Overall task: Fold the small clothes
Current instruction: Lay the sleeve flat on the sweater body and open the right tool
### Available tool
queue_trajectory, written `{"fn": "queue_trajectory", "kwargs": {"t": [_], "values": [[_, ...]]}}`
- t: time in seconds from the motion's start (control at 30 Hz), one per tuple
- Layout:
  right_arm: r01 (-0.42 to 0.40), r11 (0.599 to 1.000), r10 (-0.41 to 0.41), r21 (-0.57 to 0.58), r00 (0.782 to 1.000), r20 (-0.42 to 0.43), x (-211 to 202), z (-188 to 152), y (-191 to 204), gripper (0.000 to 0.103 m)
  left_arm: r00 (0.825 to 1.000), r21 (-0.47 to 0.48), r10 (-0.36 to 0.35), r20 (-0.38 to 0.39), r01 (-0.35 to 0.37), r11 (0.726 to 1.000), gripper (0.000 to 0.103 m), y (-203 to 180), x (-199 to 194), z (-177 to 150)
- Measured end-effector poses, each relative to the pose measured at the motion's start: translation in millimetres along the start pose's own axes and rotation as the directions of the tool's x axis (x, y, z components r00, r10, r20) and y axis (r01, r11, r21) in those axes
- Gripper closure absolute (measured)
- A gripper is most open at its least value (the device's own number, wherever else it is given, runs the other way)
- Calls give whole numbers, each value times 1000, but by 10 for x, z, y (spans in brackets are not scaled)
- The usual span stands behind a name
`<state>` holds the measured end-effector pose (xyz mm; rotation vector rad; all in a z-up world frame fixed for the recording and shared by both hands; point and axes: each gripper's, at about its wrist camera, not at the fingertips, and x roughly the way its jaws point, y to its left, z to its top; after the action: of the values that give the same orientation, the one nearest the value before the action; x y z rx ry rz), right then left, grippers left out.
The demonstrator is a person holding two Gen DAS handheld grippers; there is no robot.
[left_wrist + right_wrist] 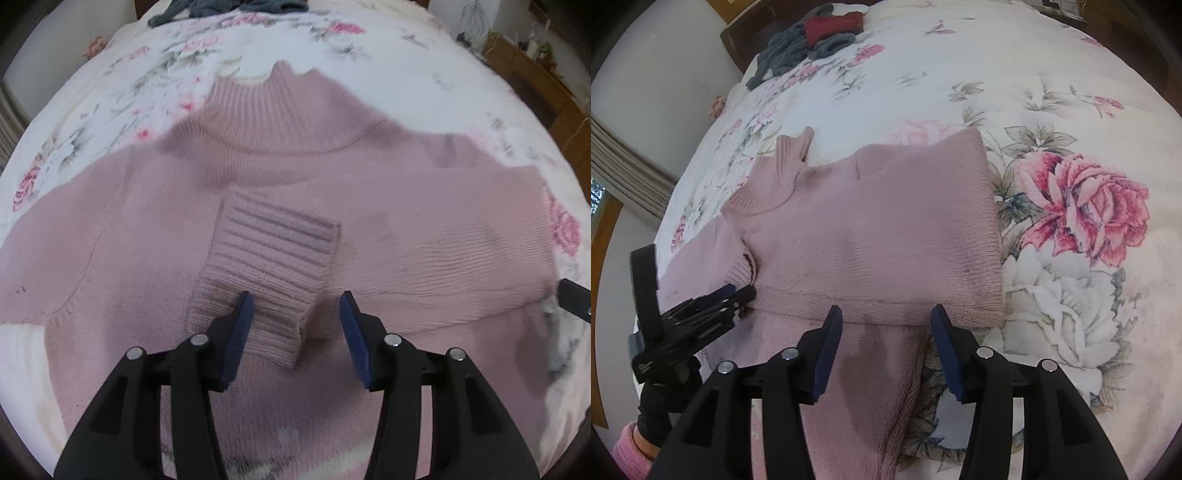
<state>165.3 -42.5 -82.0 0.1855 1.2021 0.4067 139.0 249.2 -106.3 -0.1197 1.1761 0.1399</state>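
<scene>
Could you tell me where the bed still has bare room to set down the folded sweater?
Free: the floral bedspread right of the pink sweater, and the stretch between its collar and the grey and red clothes pile. Crowded: the near left, where the left gripper works at the cuff.

No readable text, label, brand, number or sign shows in either wrist view.

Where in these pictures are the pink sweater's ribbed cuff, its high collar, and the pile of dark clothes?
ribbed cuff (269, 266): left wrist view, middle of the ribbing.
high collar (280, 107): left wrist view, ribbed neck.
pile of dark clothes (798, 51): right wrist view, grey knit part.
</scene>
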Motion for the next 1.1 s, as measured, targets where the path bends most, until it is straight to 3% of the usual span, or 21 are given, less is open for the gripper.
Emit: {"fn": "queue_trajectory", "kwargs": {"t": [0.1,0.13,0.27,0.4,0.5,0.6,0.73,0.83,0.93,1.03,1.1], "values": [[-1,1000,1,14,1000,-8,64,4,-12,53,1000,-20,-22,19,22,1000,94,97,-34,14],[-3,1000,3,17,1000,-9,77,-2,-16,53,999,-31,-40,25,41,999,95,137,-61,13],[-5,1000,5,20,1000,-9,88,-6,-22,52,993,-98,-79,82,87,991,96,368,-265,12],[1,1000,-1,1,1000,-9,92,33,28,52,988,-141,-57,143,77,987,96,689,-487,16],[3,1000,-3,8,1000,-27,164,63,31,52,992,-175,-7,124,29,984,96,995,-467,14],[15,1000,-15,9,999,-46,266,68,19,51,997,-237,59,57,-44,971,96,1355,-309,-12],[25,1000,-25,1,999,-48,265,54,31,50,997,-317,69,23,-58,947,97,1670,-260,-123],[-17,1000,17,0,999,-30,160,69,127,50,995,-292,47,87,-20,956,96,1562,-439,-120],[-65,998,65,-5,998,-27,130,109,295,50,989,-202,-1,145,30,979,92,1209,-559,-17],[-46,998,44,-52,998,-45,227,114,488,50,993,-120,-34,113,48,992,81,866,-453,78],[-29,998,25,-64,998,-60,325,94,543,50,997,-118,-39,74,48,992,80,809,-309,92]]}}
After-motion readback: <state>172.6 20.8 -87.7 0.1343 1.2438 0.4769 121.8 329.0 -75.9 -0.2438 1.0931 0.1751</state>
